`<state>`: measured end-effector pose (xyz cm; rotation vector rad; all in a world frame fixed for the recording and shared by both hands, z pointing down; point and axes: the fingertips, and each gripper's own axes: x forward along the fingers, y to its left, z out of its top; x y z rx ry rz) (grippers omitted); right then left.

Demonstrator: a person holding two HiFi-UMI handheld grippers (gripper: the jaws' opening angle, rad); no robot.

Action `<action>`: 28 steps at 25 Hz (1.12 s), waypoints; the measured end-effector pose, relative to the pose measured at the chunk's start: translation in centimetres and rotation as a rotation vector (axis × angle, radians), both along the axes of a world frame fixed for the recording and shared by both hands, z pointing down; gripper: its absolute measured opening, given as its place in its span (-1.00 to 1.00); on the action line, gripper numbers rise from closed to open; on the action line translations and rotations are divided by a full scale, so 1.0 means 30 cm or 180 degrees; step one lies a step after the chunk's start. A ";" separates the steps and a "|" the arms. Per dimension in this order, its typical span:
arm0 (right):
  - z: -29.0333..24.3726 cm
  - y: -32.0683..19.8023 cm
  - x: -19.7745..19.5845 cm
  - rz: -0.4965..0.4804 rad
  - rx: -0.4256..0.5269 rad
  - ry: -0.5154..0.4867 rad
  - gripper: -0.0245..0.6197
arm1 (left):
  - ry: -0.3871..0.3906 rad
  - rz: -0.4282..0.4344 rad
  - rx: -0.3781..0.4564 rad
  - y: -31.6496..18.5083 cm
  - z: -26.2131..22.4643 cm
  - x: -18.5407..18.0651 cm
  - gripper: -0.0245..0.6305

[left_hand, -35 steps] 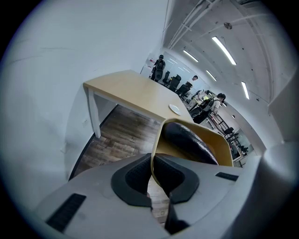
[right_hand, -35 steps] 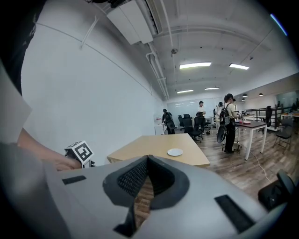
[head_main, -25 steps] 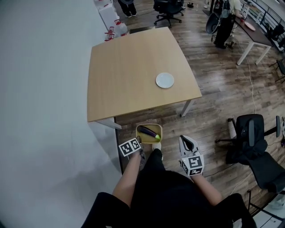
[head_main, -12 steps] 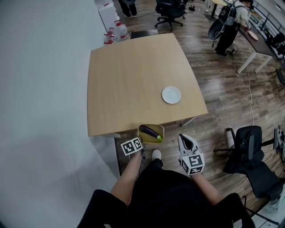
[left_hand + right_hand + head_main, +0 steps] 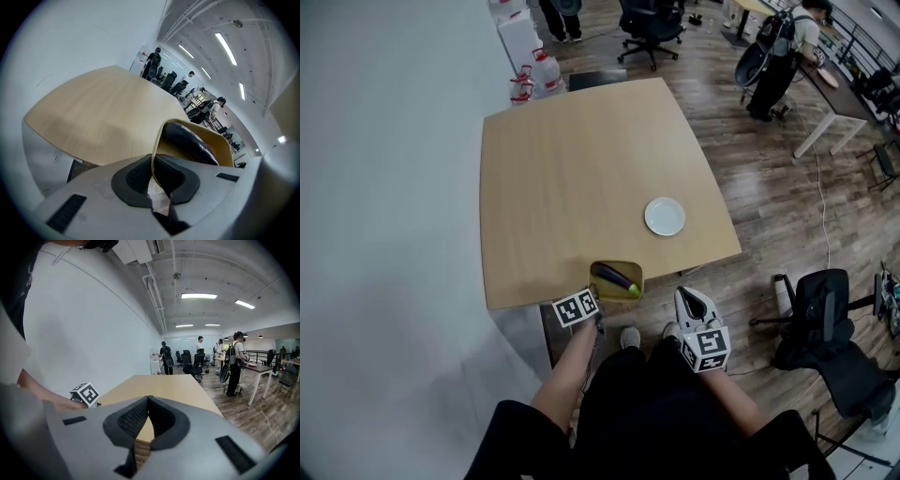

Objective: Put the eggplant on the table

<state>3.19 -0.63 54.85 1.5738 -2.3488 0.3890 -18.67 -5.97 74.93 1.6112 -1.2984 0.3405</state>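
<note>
Jaws of the left gripper [image 5: 153, 164] are clenched on the bowl [image 5: 628, 269] rim, so the eggplant [image 5: 612, 277] lies inside it, at the table's [image 5: 572, 187] 6 o'clock edge. Plate [image 5: 665, 217] sits at the bowl's 1 o'clock. Right gripper [image 5: 148, 401] is closed on nothing at 4 o'clock, probably spare for the pickup.

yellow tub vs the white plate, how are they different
The squarish yellow tub is deep-walled; the round white plate is flat. The tub holds a dark purple eggplant; the plate is bare. The tub is clamped by its rim in the left gripper at the near edge of the wooden table; the plate lies on the tabletop, ungripped. Both are open dishes.
</note>
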 end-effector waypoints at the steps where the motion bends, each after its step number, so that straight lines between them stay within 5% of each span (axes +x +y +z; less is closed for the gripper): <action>1: 0.007 -0.008 -0.001 0.0002 -0.0010 0.0015 -0.74 | 0.0010 -0.0006 -0.0005 -0.009 0.006 -0.001 -0.86; 13: 0.027 -0.193 -0.071 -0.0199 -0.0019 -0.0147 -0.74 | 0.0013 -0.0254 0.0001 -0.160 0.012 -0.046 -0.86; 28: 0.044 -0.756 -0.055 -0.0391 -0.0032 -0.0269 -0.74 | -0.0174 -0.0303 -0.0104 -0.627 0.015 -0.016 -0.86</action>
